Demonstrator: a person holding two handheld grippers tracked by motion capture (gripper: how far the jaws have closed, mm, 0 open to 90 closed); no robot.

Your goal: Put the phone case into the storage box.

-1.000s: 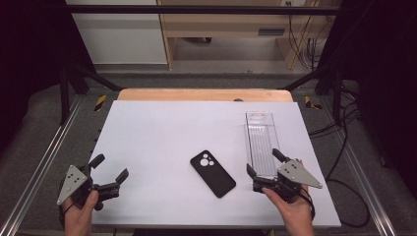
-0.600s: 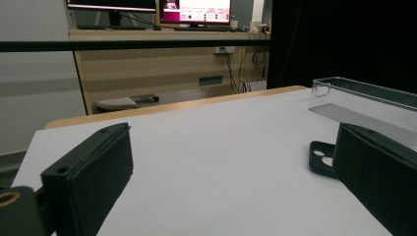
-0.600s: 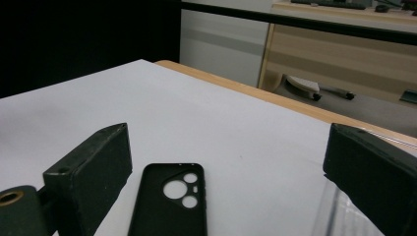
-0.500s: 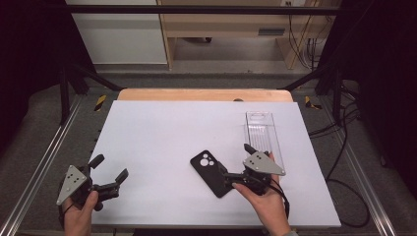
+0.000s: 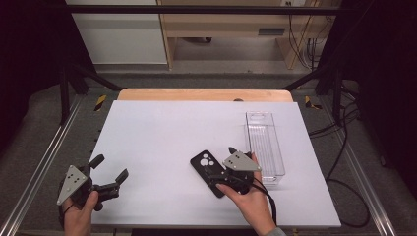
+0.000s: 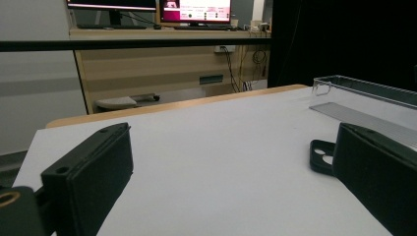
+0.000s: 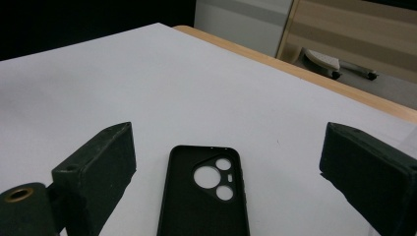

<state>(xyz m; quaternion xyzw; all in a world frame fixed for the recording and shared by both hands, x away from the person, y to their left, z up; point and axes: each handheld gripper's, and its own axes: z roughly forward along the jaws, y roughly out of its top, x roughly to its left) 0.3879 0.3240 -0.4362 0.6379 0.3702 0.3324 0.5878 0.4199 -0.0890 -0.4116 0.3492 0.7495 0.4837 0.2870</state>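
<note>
Phone case point(image 5: 210, 172), black and lying flat with its inner side up and camera cutouts showing, sits on the white bench point(image 5: 162, 137) slightly right of centre, toward the near edge. In the right gripper view the phone case point(image 7: 204, 194) lies between the two spread fingers point(image 7: 96, 162), apart from both; the right gripper point(image 5: 223, 172) is released over its near end. Just beside it on the right stands a clear plastic tray point(image 5: 265, 147), long and narrow, close to the bench's right edge. Wide bare surface stretches left and toward the far wooden edge. The left gripper point(image 5: 109, 169) rests well apart near the near-left corner, its fingers point(image 6: 93, 167) released around bare bench.
</note>
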